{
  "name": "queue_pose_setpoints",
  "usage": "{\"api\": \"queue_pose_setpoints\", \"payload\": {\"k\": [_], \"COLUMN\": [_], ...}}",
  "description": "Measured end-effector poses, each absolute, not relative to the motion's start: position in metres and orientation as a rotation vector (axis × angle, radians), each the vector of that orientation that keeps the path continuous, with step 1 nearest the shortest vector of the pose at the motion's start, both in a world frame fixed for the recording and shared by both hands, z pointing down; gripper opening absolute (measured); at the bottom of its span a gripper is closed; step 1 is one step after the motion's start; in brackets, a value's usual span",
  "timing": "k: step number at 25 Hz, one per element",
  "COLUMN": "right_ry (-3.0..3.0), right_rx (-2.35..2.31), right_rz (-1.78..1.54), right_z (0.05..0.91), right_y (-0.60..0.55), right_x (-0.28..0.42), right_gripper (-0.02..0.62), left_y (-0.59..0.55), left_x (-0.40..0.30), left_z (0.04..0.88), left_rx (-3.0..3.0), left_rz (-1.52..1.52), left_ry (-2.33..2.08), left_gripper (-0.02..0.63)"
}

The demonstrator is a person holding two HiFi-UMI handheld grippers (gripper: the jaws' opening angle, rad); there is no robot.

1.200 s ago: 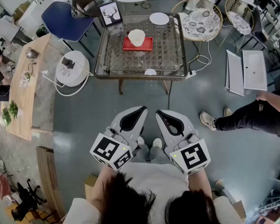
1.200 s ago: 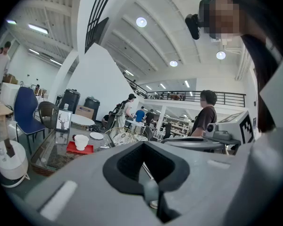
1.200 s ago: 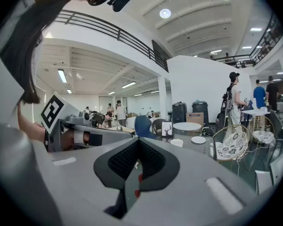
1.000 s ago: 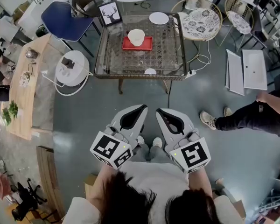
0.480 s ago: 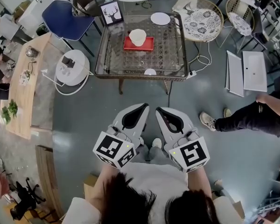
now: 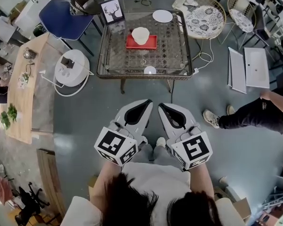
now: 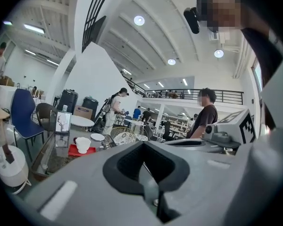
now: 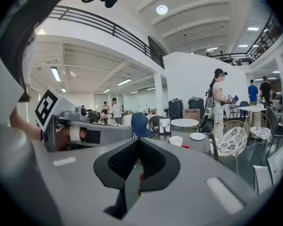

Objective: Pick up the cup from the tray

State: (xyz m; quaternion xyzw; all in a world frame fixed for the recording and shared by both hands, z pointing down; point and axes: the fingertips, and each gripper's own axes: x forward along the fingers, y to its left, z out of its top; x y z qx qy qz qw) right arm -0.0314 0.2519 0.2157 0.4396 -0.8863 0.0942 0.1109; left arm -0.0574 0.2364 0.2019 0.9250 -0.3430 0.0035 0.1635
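Note:
A white cup (image 6: 141, 34) stands on a red tray (image 6: 141, 43) at the far side of a glass-topped table (image 6: 174, 55). Both grippers are held side by side well short of the table, above the grey floor, pointing at it. My left gripper (image 6: 147, 102) is shut with nothing in it, and so is my right gripper (image 6: 162, 106). The left gripper view shows the cup (image 7: 83, 144) and tray (image 7: 75, 151) far off to the left beyond the closed jaw tips (image 7: 144, 147). In the right gripper view the cup (image 8: 176, 141) lies ahead, right of the closed tips (image 8: 138, 142).
On the table are a framed deer picture (image 6: 111, 9), a white plate (image 6: 162, 16) and a small white bowl (image 6: 150, 70) at the near edge. A blue chair (image 6: 61, 14), a white round appliance (image 6: 71, 68), a wicker chair (image 6: 203, 17) and a person's legs (image 6: 245, 114) surround it.
Both grippers have edged a little forward toward the table, staying side by side and shut. The cup and tray have not moved.

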Motion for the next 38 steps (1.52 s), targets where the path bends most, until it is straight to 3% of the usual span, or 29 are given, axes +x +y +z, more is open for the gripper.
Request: {"api": "queue_pose_setpoints", "payload": {"k": [11, 15, 19, 25, 33, 38], "right_ry": [-2.562, -2.606, -2.632, -2.618, -2.599, -2.609], "right_rx": [1.335, 1.284, 1.244, 1.217, 1.093, 0.991], "right_rz": [0.291, 0.276, 0.285, 0.284, 0.281, 0.299], "right_z": [0.227, 0.227, 0.228, 0.245, 0.260, 0.273], "right_y": [0.232, 0.224, 0.203, 0.160, 0.062, 0.016], "right_x": [-0.054, -0.060, -0.056, -0.039, -0.013, -0.004], "right_gripper": [0.106, 0.218, 0.265, 0.273, 0.275, 0.314], "left_y": [0.218, 0.205, 0.183, 0.139, 0.044, -0.004], "left_x": [-0.077, -0.086, -0.090, -0.081, -0.066, -0.058], "left_z": [0.215, 0.218, 0.221, 0.236, 0.248, 0.262], "left_rx": [2.655, 2.625, 2.612, 2.599, 2.545, 2.482], "left_rz": [0.052, 0.020, 0.007, 0.065, 0.128, 0.140], "left_ry": [-0.906, -0.924, -0.910, -0.940, -1.031, -1.085], "left_gripper": [0.001, 0.004, 0.080, 0.136, 0.146, 0.166]}}
